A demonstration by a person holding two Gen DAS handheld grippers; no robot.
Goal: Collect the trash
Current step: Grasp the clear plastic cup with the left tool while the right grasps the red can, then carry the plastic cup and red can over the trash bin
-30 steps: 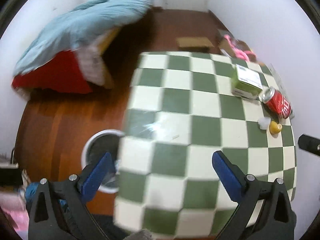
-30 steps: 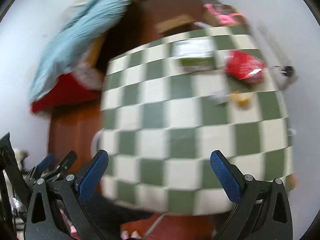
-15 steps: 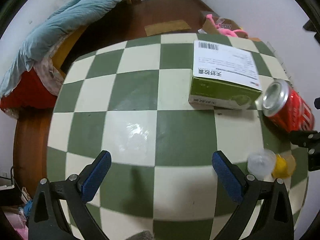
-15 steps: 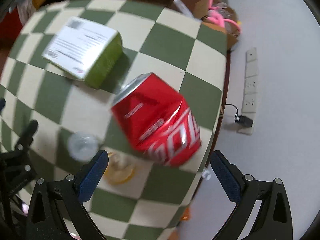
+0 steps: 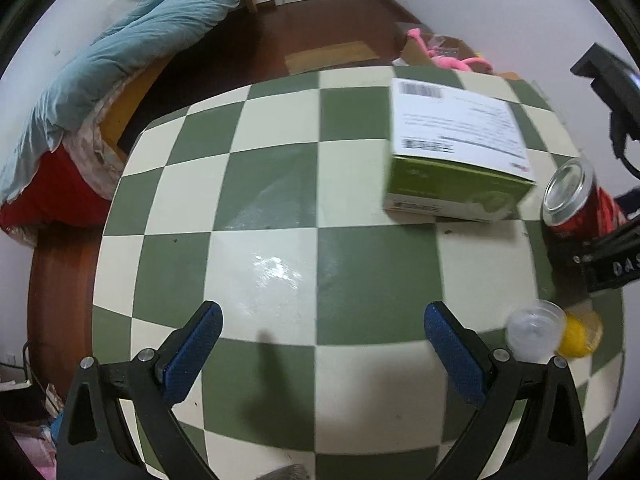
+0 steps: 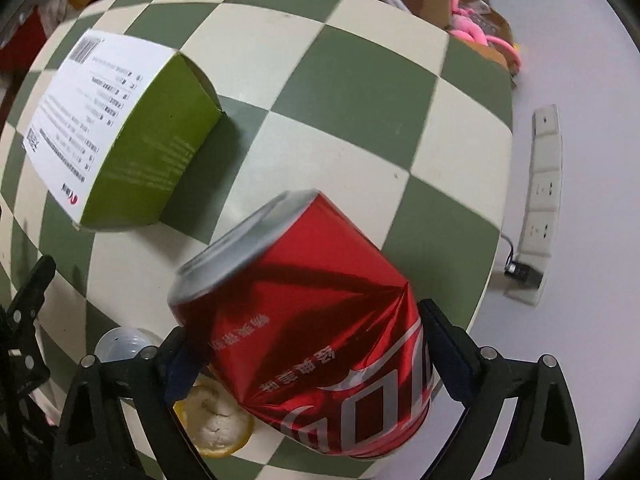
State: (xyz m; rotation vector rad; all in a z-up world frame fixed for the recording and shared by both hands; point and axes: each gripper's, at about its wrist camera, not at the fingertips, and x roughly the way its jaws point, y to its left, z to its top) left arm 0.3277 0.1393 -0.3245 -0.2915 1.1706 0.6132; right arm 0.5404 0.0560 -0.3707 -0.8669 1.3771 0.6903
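The right wrist view shows a dented red can [image 6: 320,332] lying on its side near the edge of the checked table [image 6: 360,92], its silver top turned toward the green box [image 6: 156,148]. The right gripper [image 6: 308,348] has one finger on each side of the can; the blue pads [image 6: 444,344] seem to touch the can, but I cannot tell if they really press it. Under the can's near end lies a piece of lemon peel [image 6: 216,428], and a small clear cup [image 6: 120,344] stands just beside it on the left. The green box with a white printed label lies flat, near the can but apart from it.

In the left wrist view the left gripper [image 5: 322,344] hangs above the table [image 5: 280,272] with its fingers wide apart and nothing between them. The box [image 5: 456,152] is ahead on the right, the can [image 5: 576,200] beside it at the far right, and the cup [image 5: 534,332] and peel [image 5: 580,334] nearer to the gripper. Beyond the table are a bed with a blue blanket [image 5: 132,56] and a cardboard box with something pink [image 5: 452,54] on the floor.
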